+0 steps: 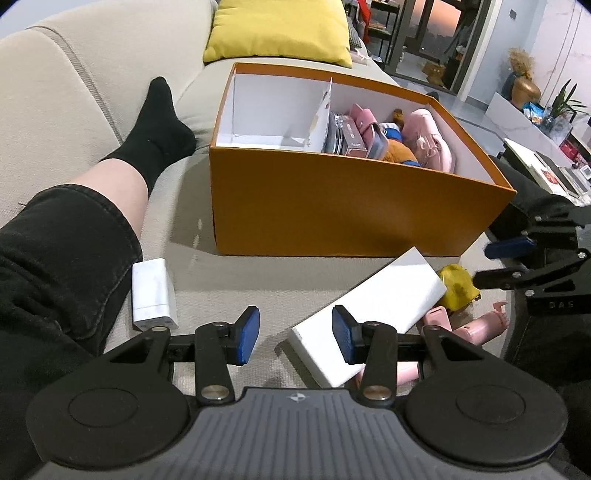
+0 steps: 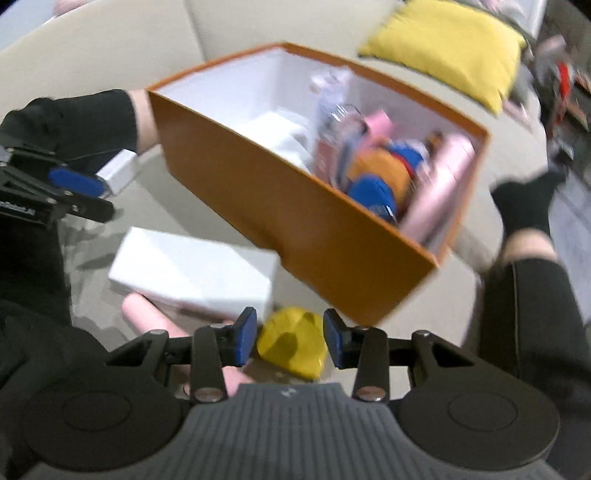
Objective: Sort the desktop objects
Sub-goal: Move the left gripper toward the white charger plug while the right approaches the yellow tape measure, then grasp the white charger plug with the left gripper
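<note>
An orange box [image 1: 332, 199] with a white divider stands on the sofa; its right compartment holds pink items, a plush toy and small cases, its left compartment looks nearly bare. My left gripper [image 1: 295, 338] is open, low over the sofa, its right pad at the corner of a long white box [image 1: 369, 314]. A small white box [image 1: 153, 293] lies to its left. My right gripper [image 2: 290, 339] is open above a yellow toy [image 2: 291, 343], which also shows in the left wrist view [image 1: 458, 286]. A pink doll [image 1: 476, 325] lies beside it. The right wrist view is blurred.
The person's legs in black shorts and socks [image 1: 159, 125] lie on both sides of the work area. A yellow cushion [image 1: 280, 29] sits behind the orange box [image 2: 295, 206]. A table with clutter [image 1: 546, 158] stands at the far right.
</note>
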`<state>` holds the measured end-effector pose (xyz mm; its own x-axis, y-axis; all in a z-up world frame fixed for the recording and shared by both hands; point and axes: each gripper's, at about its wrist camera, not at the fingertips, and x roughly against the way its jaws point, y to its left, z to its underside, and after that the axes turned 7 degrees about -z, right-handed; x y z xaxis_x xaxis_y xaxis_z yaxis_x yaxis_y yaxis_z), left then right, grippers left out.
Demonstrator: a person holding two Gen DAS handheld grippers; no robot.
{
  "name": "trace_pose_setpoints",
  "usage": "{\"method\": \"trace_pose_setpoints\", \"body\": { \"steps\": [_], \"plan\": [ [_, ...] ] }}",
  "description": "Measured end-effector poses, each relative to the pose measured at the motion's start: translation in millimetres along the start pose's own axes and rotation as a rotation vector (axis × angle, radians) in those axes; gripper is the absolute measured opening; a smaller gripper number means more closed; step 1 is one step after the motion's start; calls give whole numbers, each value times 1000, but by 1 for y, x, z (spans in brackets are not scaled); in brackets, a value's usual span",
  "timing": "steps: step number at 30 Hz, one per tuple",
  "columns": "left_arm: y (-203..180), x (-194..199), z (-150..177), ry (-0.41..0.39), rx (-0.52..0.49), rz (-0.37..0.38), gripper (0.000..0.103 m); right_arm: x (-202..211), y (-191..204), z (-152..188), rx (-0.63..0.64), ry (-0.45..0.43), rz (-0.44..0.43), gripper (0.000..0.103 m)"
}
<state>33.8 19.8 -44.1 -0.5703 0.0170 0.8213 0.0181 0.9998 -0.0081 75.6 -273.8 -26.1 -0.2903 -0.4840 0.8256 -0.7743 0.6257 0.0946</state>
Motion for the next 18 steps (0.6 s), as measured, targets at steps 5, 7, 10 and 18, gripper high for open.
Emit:
{"method": "trace_pose_setpoints", "body": {
  "steps": [5, 7, 10, 18],
  "plan": [
    [3, -3, 1, 11, 5, -21, 51, -14, -4, 7, -89, 35, -15, 56],
    [4, -2, 1, 7, -7, -46, 51, -21, -2, 7, -79, 47, -18, 57],
    [9, -2, 1, 10, -25, -96, 51, -34, 3, 6, -51, 91, 25, 57],
    [37, -13, -8, 36, 77, -325, 55, -46, -3, 6, -86, 117, 23, 58]
  ]
}}
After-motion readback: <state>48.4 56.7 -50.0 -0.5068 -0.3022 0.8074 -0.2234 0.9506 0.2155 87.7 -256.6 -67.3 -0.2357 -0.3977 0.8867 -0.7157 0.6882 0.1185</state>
